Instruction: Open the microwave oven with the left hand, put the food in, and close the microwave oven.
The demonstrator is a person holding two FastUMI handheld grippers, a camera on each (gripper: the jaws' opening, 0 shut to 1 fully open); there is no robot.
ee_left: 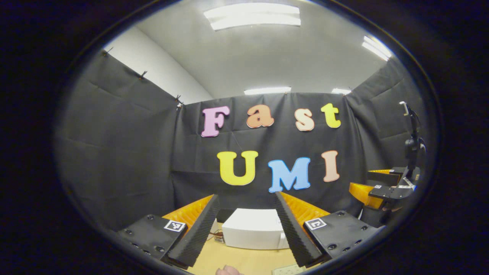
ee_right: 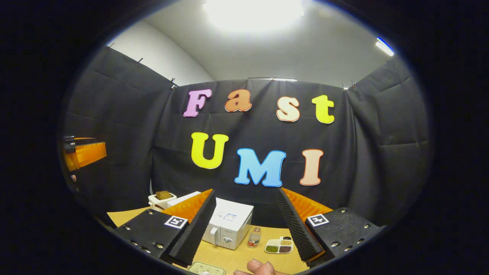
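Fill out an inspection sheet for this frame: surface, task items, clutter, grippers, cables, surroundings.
Surface: wooden table, mostly bare.
Task items: white microwave, door shut; food in a white bowl beside it.
Clutter: small bottle, divided snack dish, pale tray at the near edge.
Grippers: left gripper and right gripper raised, jaws apart, holding nothing.
Cables: thin wires beside the microwave.
Surroundings: black cloth wall, ceiling lights.

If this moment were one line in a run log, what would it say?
stage: before start | left gripper: open, raised | right gripper: open, raised | microwave: door shut, on table | food: container beside microwave
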